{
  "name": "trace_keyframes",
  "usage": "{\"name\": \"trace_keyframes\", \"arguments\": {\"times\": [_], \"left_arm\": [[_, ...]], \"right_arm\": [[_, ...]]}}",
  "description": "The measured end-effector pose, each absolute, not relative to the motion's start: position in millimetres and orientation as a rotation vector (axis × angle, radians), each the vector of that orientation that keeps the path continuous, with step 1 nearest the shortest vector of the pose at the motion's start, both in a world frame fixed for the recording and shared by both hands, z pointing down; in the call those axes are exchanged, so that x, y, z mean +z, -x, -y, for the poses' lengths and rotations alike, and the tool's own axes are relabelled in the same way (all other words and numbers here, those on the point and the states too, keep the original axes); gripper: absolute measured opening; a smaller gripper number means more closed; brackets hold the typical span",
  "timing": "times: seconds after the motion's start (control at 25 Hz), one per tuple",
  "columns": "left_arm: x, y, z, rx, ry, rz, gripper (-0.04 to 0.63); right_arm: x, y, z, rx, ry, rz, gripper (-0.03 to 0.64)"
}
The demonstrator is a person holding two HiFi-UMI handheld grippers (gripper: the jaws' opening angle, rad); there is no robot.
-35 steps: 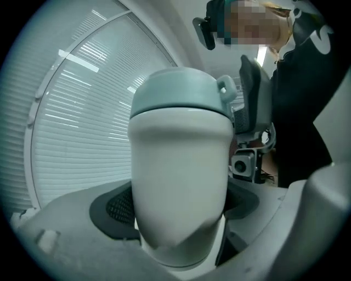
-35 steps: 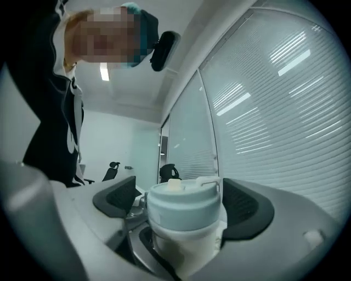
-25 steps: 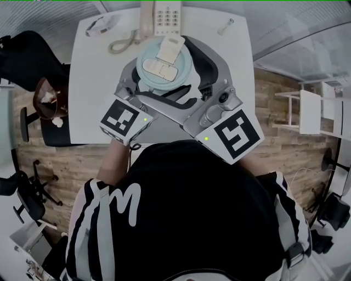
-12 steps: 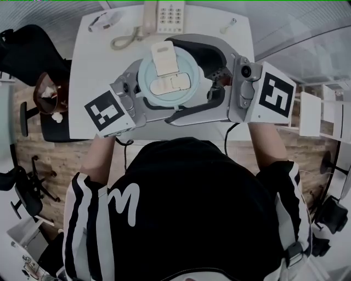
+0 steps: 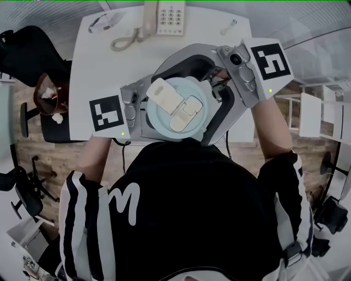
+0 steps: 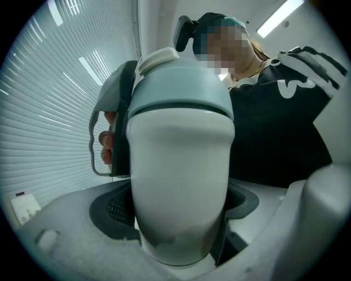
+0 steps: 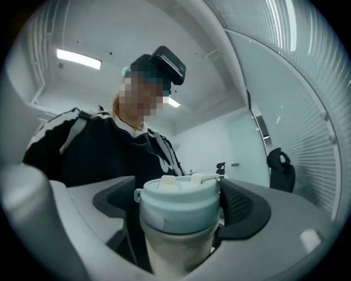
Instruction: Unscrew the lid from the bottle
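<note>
The left tool (image 6: 180, 225) clamps the white bottle (image 6: 181, 170) by its body; the right tool (image 7: 176, 214) is closed around its pale blue lid (image 5: 176, 107)

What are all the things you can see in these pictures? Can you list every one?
Smooth plastic drinking bottle: one, white, upright over the table's near edge.
Round screw lid: one, pale blue with cream flip tab, on the bottle.
Corded desk telephone: one, white, table's far edge.
Small metal piece: one, silver, far right corner; too small to identify.
Rectangular table: one, white.
Left gripper: one, grey, shut on the bottle's body.
Right gripper: one, grey, shut on the lid.
</note>
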State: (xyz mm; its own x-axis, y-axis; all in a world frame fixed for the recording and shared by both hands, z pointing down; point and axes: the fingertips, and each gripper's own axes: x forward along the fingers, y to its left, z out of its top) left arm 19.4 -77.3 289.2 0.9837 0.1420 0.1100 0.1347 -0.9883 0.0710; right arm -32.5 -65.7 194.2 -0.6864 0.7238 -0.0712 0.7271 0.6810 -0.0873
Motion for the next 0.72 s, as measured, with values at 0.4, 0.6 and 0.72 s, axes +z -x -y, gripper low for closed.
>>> {"name": "trace_keyframes", "arguments": {"times": [0.4,0.6,0.72], "left_arm": [[287.8,-10.0,104.3,0.108,-3.063,0.043,0.434],[293.6,-3.1,122.9,0.076,-3.051,0.291,0.434],[296.6,-2.1,127.6,0.054,-3.047,0.394,0.434]], "right_arm": [[165.3,29.2,104.2,-0.116,-0.716,-2.793,0.482],[145.3,20.6,130.5,-0.029,-0.065,-2.787,0.479],[153.7,22.6,129.4,-0.02,0.095,-2.851,0.479]]}}
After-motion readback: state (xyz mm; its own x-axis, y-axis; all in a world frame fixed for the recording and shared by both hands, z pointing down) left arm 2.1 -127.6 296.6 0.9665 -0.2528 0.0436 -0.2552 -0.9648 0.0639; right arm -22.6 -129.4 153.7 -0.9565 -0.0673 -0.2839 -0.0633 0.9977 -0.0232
